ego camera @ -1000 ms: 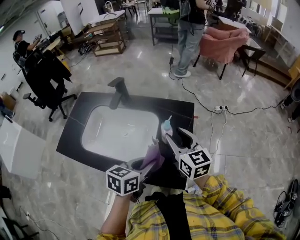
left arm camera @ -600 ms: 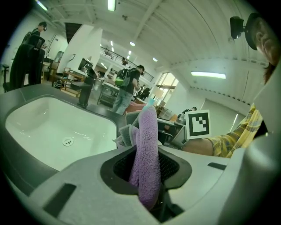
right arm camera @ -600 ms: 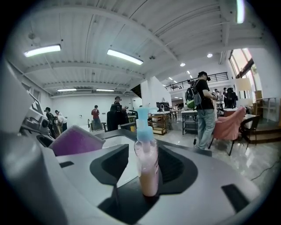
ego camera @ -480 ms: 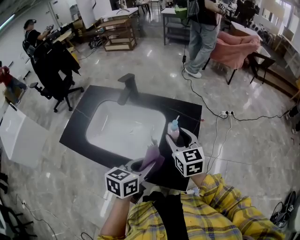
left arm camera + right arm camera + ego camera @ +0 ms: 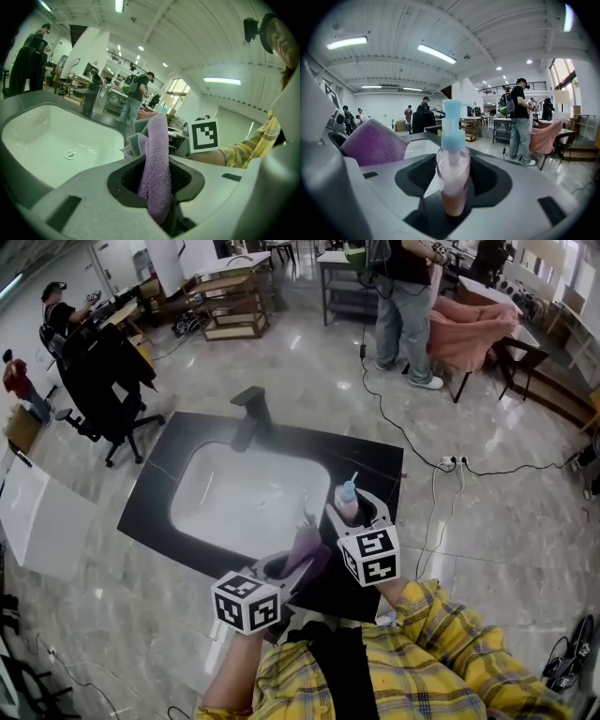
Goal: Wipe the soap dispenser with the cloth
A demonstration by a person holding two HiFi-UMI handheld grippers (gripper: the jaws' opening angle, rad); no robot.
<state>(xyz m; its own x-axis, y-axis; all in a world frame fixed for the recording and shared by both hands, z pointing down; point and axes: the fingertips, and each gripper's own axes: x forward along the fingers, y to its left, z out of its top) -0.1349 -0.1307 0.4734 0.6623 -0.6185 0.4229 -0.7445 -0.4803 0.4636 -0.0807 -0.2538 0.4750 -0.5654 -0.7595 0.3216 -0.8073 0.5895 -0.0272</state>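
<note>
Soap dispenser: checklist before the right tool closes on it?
1. Clear soap dispenser with blue pump upright: ok.
2. Dispenser between the right tool's jaws: ok.
3. Right tool open, jaws have just been opening, pads not pressing the bottle: ok.
4. Purple cloth clamped in left tool: ok.
5. Cloth touching dispenser: not ok, they are apart.
6. Dispenser base seated flat on black countertop: cannot tell, the tool hides it.
</note>
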